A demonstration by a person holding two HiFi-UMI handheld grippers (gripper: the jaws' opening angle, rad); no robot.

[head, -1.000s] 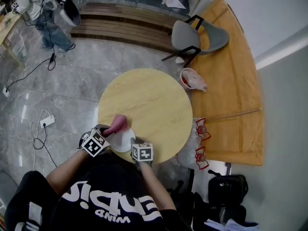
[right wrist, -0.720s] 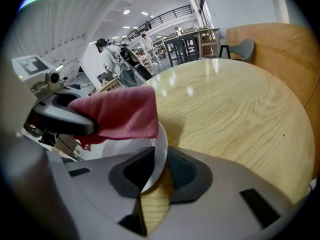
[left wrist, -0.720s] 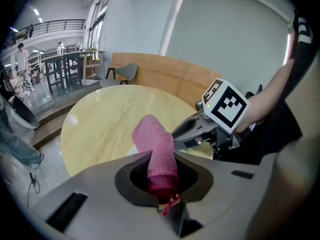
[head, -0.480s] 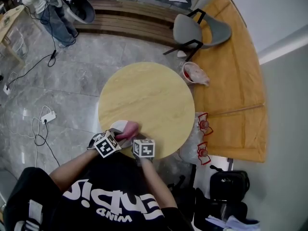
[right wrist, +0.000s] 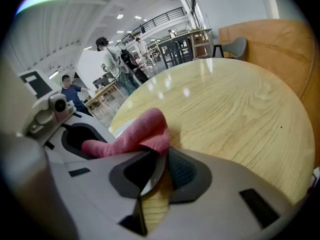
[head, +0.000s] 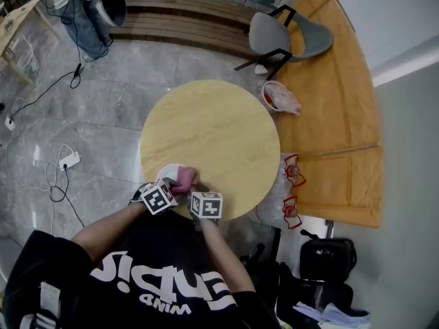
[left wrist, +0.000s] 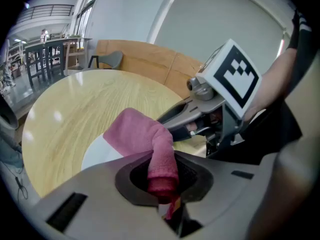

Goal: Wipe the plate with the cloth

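Note:
A white plate [head: 165,172] lies at the near edge of the round wooden table [head: 219,129]. My left gripper [head: 171,186] is shut on a pink cloth [head: 184,177], which drapes onto the plate [left wrist: 94,153] in the left gripper view. The cloth [left wrist: 150,144] runs back between the left gripper's [left wrist: 162,180] jaws. My right gripper [head: 199,192] sits just right of the cloth, shut on the plate's thin rim [right wrist: 154,170]. In the right gripper view the cloth [right wrist: 142,133] lies right in front of the right gripper [right wrist: 157,173]. Most of the plate is hidden by the cloth and grippers.
A grey chair [head: 273,41] and a red bin [head: 277,96] stand beyond the table, beside a wooden platform [head: 329,115]. Bags [head: 291,190] and a black backpack [head: 325,256] lie on the right. A power strip [head: 68,160] with cables lies on the floor to the left. People stand far off.
The left gripper has swept the pink cloth rightwards across the plate, towards the right gripper. The right gripper has stayed at the plate's rim.

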